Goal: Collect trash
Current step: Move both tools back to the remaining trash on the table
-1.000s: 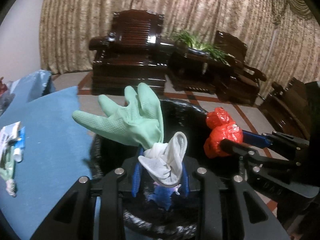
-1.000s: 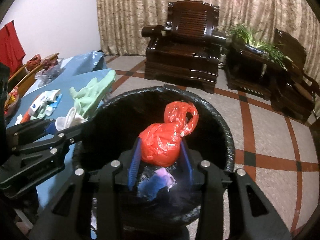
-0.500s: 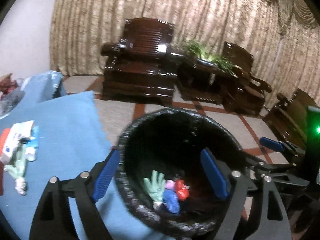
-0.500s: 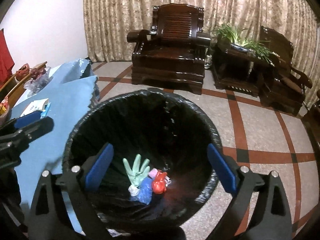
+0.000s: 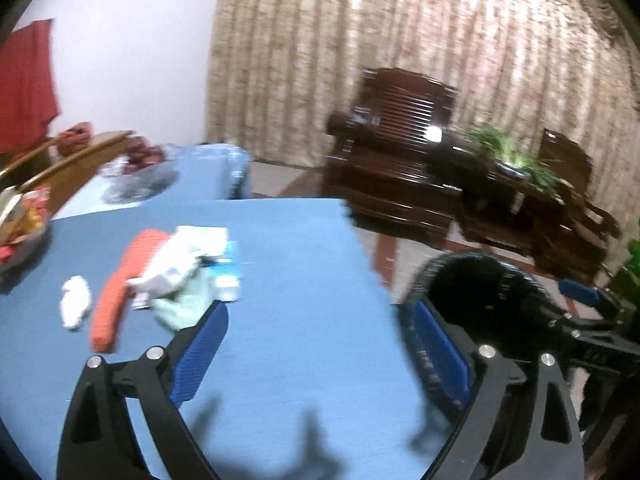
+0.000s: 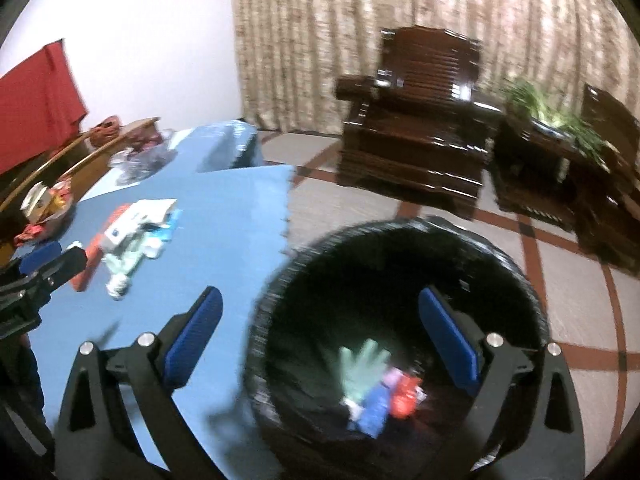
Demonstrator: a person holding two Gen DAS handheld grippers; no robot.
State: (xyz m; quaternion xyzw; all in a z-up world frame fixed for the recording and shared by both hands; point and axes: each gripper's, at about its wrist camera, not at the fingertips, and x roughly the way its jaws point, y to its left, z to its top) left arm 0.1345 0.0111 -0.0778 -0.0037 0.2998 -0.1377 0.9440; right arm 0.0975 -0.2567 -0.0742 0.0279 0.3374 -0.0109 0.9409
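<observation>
Covering most of the left half of both views, the blue table (image 5: 288, 280) runs from the near edge back toward the white wall, and the curtain (image 6: 400, 40) hangs across the room behind it. A dark wooden armchair (image 6: 416, 120) stands on the tiled floor in front of that curtain, with a second dark piece beside it carrying a green plant (image 6: 560, 116).

Just beside the table's right edge stands the trash bin (image 6: 532, 292), lined with a black bag. At its bottom lie a pale green glove (image 6: 362, 368), a blue scrap (image 6: 374, 414) and a red plastic bag (image 6: 404, 398), bunched close together.

On the table, well apart from the bin, a small pile of trash (image 5: 180, 264) lies unpicked: white and light blue wrappers over something pale green, an orange strip (image 5: 120, 288) along its left side and a white crumpled bit (image 5: 76, 306) just beside that. Both views are blurred, so finer detail is unclear.

The left gripper (image 5: 316, 352) hangs over bare tabletop, its jaws having just spread wide, with nothing between them. The right gripper (image 6: 320, 340) straddles the table edge and the bin's rim; its jaws too have just been opening and stand wide apart, empty.
</observation>
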